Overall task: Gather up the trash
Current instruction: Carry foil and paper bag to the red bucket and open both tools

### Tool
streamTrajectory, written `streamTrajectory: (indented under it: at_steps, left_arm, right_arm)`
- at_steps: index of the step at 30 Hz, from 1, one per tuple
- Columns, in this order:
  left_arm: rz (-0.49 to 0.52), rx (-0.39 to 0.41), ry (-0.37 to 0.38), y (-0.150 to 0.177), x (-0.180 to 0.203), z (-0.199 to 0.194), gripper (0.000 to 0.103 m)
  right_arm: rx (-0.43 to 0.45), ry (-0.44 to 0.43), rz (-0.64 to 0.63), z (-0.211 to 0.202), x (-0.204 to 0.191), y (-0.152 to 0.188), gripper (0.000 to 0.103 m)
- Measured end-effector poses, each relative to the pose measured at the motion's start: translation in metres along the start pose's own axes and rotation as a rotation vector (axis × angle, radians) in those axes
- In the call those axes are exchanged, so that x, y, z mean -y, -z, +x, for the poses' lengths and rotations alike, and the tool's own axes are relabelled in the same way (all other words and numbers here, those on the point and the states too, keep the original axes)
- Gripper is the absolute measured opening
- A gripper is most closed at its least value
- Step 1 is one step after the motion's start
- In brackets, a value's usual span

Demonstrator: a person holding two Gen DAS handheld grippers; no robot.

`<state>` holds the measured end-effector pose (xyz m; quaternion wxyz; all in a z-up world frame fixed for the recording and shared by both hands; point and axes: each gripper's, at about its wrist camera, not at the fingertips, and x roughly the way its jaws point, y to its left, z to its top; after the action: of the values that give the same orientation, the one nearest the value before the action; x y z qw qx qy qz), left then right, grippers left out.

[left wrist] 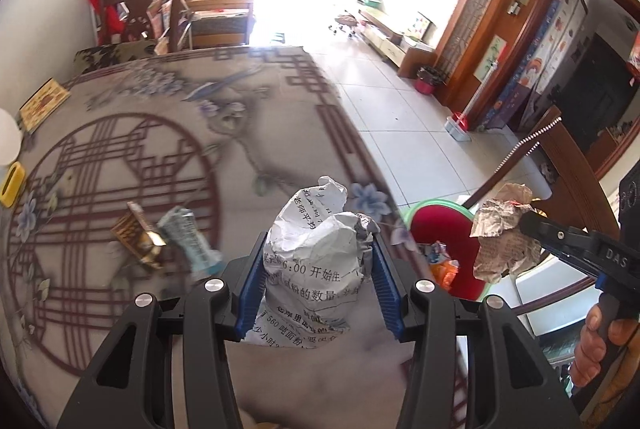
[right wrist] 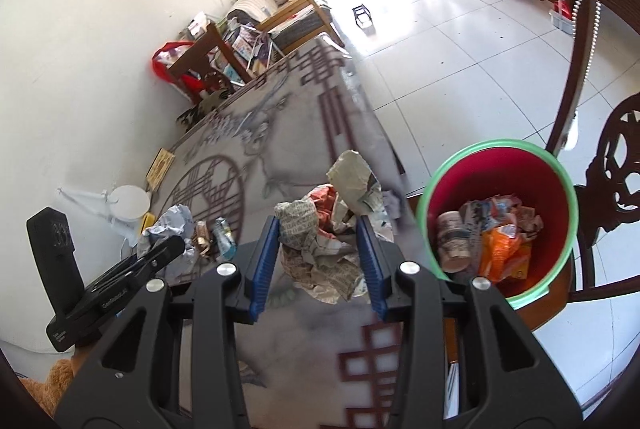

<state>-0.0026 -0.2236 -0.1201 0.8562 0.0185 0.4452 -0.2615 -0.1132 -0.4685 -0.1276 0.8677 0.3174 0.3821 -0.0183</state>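
White crumpled paper [left wrist: 316,269] upright, clamped in left claw [left wrist: 318,281], right claw [right wrist: 318,253] clamping newspaper wad [right wrist: 320,249]

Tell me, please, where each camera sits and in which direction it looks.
Left wrist: on the left hand-held gripper, looking down over the table; it clamps white crumpled paper; the right hand-held gripper and a hand show.
Right wrist: on the right hand-held gripper, clamping crumpled newspaper, facing table and red bin; the left hand-held gripper shows.
Shared: table, bin, both paper wads, both grippers.
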Motion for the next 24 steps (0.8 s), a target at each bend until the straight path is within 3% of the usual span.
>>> streamTrajectory:
  at_steps: [11, 24]
  left_arm:
    - [0.067, -0.004, 0.028, -0.016, 0.049, 0.019, 0.046]
    - [0.119, -0.057, 0.072, -0.022, 0.088, 0.048, 0.046]
  right_arm:
    - [0.026, 0.077, 0.067, -0.015, 0.062, -0.019, 0.039]
    - [0.002, 0.123, 0.122, 0.0, 0.102, -0.024, 0.039]
